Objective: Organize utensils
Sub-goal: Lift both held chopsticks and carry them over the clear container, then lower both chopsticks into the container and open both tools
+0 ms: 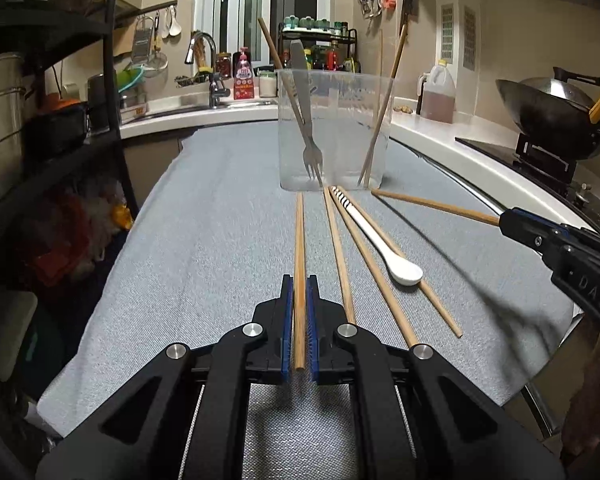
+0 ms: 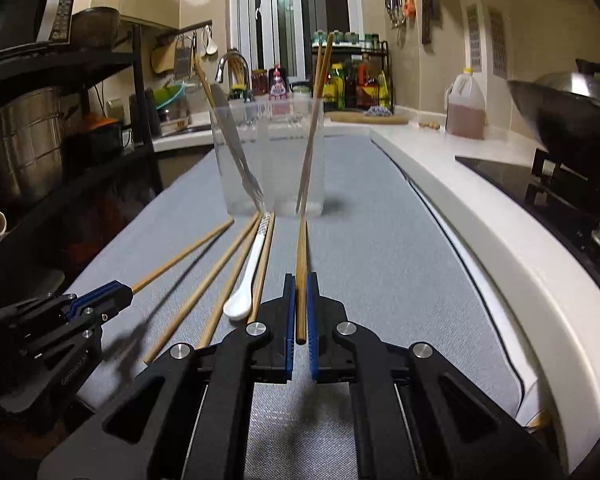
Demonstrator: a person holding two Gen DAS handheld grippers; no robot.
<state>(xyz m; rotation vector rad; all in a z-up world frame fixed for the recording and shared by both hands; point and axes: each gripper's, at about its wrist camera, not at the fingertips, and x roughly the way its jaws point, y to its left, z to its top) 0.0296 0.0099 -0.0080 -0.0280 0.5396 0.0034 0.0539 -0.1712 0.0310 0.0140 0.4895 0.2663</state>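
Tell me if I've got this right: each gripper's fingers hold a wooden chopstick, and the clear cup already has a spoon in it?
Not quite. The left wrist view shows a fork in the clear cup; the white spoon lies on the cloth. Both grippers do hold chopsticks.

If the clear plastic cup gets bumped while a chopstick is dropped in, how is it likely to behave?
The clear plastic cup looks thin-walled and tall, so probably light and apt to slide on the grey cloth. The fork and chopsticks lean above its rim, which may make it tippy.
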